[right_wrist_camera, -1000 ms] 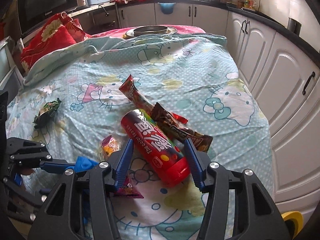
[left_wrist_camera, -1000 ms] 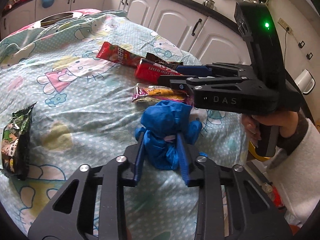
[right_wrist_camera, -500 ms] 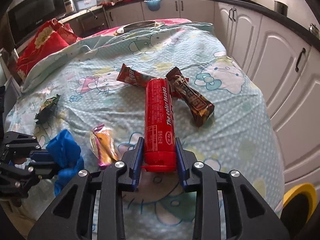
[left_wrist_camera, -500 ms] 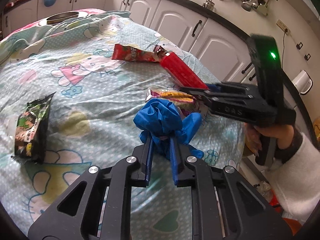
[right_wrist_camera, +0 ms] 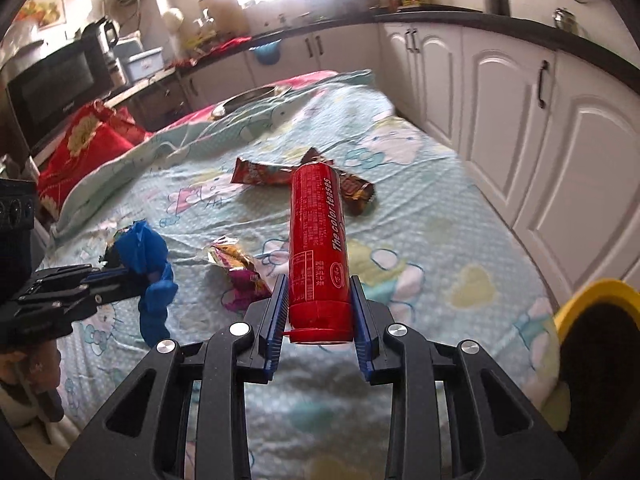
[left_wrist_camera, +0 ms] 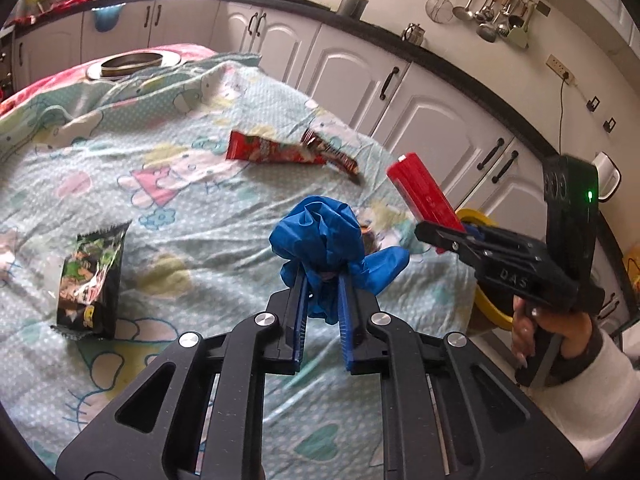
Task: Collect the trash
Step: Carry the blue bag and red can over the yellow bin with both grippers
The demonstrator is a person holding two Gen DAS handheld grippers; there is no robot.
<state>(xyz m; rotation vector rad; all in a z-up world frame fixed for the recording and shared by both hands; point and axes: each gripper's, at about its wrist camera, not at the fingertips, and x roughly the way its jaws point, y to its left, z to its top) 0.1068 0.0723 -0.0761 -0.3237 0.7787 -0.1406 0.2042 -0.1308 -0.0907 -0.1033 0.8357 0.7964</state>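
My left gripper [left_wrist_camera: 322, 280] is shut on a crumpled blue glove [left_wrist_camera: 320, 236] and holds it above the bed; it also shows in the right wrist view [right_wrist_camera: 144, 256]. My right gripper [right_wrist_camera: 318, 296] is shut on a red snack tube [right_wrist_camera: 318, 240], lifted off the sheet; the tube also shows in the left wrist view [left_wrist_camera: 424, 200]. A red wrapper [left_wrist_camera: 272, 150], a brown bar wrapper [left_wrist_camera: 336, 156], a green-black packet [left_wrist_camera: 90, 280] and a yellow-purple wrapper [right_wrist_camera: 238, 272] lie on the patterned sheet [left_wrist_camera: 180, 208].
A yellow bin [right_wrist_camera: 596, 320] stands at the bed's right edge, also seen in the left wrist view [left_wrist_camera: 486, 308]. White cabinets [right_wrist_camera: 540, 128] run along the right. A metal pan [left_wrist_camera: 128, 65] and a red pillow [right_wrist_camera: 86, 148] sit at the far end.
Both grippers closed on their objects and rose: the left lifted the blue glove, the right lifted the red tube off the sheet and moved toward the yellow bin.
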